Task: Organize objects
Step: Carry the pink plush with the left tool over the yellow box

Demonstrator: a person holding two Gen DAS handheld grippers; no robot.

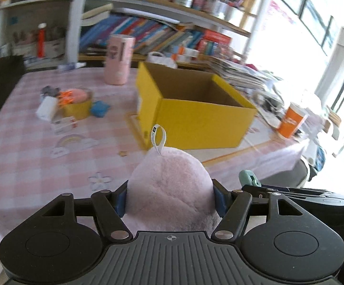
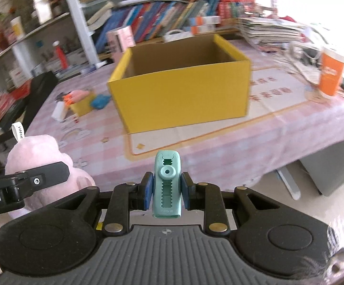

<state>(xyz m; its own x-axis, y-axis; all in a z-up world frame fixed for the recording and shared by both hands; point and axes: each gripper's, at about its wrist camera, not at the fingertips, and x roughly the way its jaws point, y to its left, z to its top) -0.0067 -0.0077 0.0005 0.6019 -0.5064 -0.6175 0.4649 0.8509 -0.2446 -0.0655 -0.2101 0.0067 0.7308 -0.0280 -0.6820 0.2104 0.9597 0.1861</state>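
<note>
left tongs (image 1: 170, 198) clamped on a pink plush toy (image 1: 169, 190), right tongs (image 2: 166, 191) pinching a teal clip (image 2: 166, 187), both angled down toward the yellow box (image 2: 181, 80) on the tabletop (image 2: 219, 140)

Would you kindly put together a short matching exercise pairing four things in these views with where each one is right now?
Things:
1. pink plush toy
2. mint green clip
3. large yellow box
4. orange cup

Places:
A. standing on the table to the right of the big box
B. clamped in the left gripper
C. open and apparently empty, mid-table
D. clamped in the right gripper

Pairs: 1-B, 2-D, 3-C, 4-A
</note>
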